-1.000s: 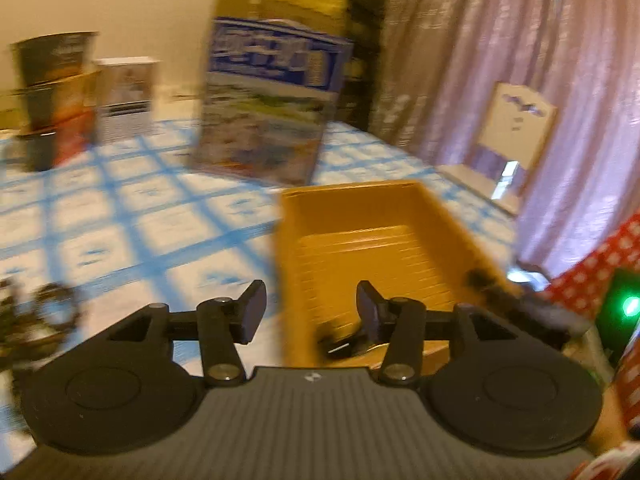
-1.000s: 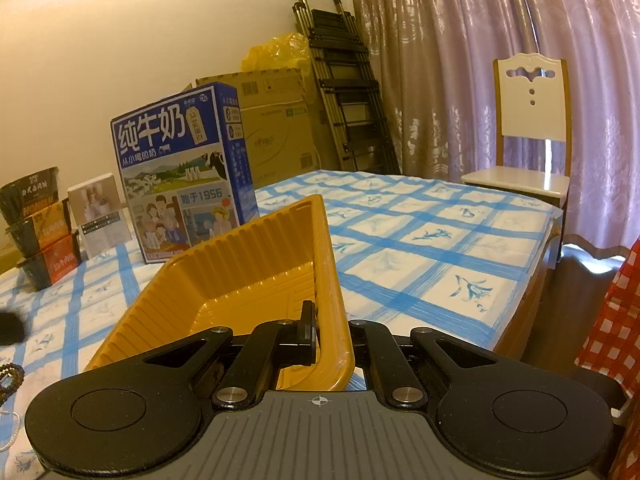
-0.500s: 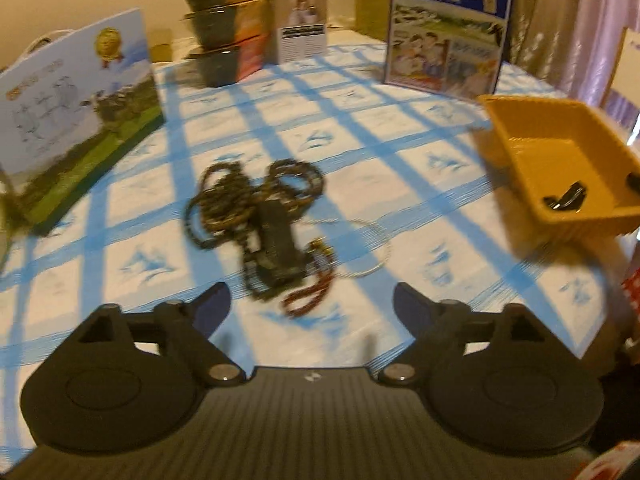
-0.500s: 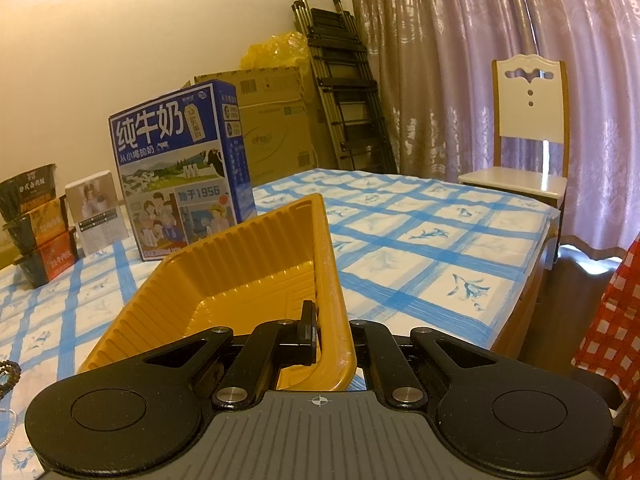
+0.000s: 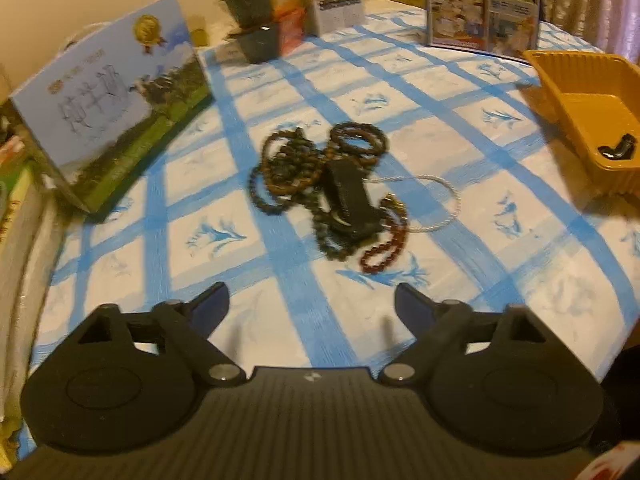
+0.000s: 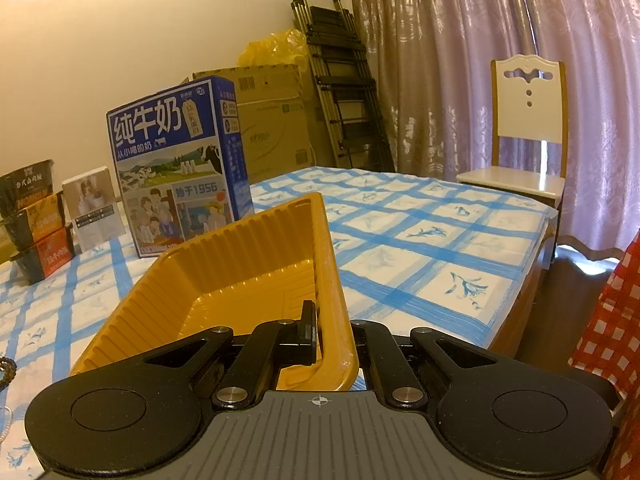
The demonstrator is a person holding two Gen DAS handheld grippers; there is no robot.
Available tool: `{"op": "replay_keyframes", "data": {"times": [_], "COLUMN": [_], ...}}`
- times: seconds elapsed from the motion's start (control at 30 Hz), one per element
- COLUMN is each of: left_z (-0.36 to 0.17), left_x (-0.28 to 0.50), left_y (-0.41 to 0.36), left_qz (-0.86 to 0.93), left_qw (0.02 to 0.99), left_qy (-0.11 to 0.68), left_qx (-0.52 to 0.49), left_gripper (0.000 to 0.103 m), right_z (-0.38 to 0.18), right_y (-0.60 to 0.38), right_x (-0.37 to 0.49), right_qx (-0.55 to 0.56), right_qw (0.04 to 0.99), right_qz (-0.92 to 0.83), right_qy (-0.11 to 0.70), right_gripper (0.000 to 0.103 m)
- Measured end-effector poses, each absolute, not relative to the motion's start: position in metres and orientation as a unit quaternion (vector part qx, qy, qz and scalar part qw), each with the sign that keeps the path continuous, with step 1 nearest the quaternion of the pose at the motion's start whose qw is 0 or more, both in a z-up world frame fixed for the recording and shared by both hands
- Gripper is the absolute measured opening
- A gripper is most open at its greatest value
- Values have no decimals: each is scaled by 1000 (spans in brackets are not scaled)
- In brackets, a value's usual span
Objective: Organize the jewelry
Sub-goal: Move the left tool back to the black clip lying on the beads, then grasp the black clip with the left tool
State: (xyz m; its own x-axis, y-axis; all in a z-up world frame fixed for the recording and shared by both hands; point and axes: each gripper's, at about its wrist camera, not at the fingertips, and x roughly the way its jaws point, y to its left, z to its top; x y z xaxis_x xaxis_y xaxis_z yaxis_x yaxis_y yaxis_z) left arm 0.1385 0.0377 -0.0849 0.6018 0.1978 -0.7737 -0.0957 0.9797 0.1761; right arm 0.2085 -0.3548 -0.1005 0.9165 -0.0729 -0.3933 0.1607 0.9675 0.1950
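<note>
Left wrist view looks down on a blue-and-white checked tabletop (image 5: 460, 92). The left tool (image 5: 311, 307) hangs above the near part of it with its jaws wide apart and just closing a little, nothing between them. Beyond the tool, near the middle of the cloth, lies a tangled pile of jewelry (image 5: 320, 184): dark brown bead strands, a reddish bead bracelet (image 5: 384, 248) at its near right edge, a thin white bead loop (image 5: 440, 200) trailing to the right, and a black clip-like piece (image 5: 350, 204) lying across the top. The tool is near the pile but not touching it. At the far right sits an orange tray (image 5: 560, 80) with one small black item (image 5: 618, 148) in its near corner, well apart from the pile. A light blue box (image 5: 108, 108) leans at the left; stacked bowls (image 5: 256, 12) and a blue milk carton (image 5: 480, 4) stand along the far edge.

Right wrist view shows the right tool (image 6: 334, 334) clamped tight on the near right wall of the orange tray (image 6: 240, 272), one finger inside and one outside the rim. Behind the tray stands the milk carton (image 6: 180, 168), with a cardboard box (image 6: 272, 120), a folded ladder (image 6: 340, 80), curtains and a white chair (image 6: 528, 128) farther back. A few beads show at the left edge of that view.
</note>
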Motion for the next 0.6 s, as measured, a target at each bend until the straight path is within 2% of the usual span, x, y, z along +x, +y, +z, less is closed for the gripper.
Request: {"op": "replay_keyframes", "data": {"times": [0.03, 0.37, 0.57, 0.6], "left_z": [-86, -89, -86, -87], "left_x": [140, 153, 165, 168], "left_y": [37, 24, 18, 18], "left_qz": [73, 44, 48, 52], "left_qw": [891, 892, 907, 908], "left_qy": [445, 449, 415, 412], "left_qx": [57, 34, 56, 57], "left_gripper": [77, 74, 52, 52], "right_z": [-100, -100, -100, -100], "right_y": [-354, -354, -354, -354], "right_x": [210, 209, 210, 209], "right_qx": [113, 113, 113, 112], "right_qw": [972, 972, 972, 972], "right_qz": [-60, -60, -60, -60], "right_qy": [195, 196, 195, 195], "right_gripper": [5, 5, 5, 5]}}
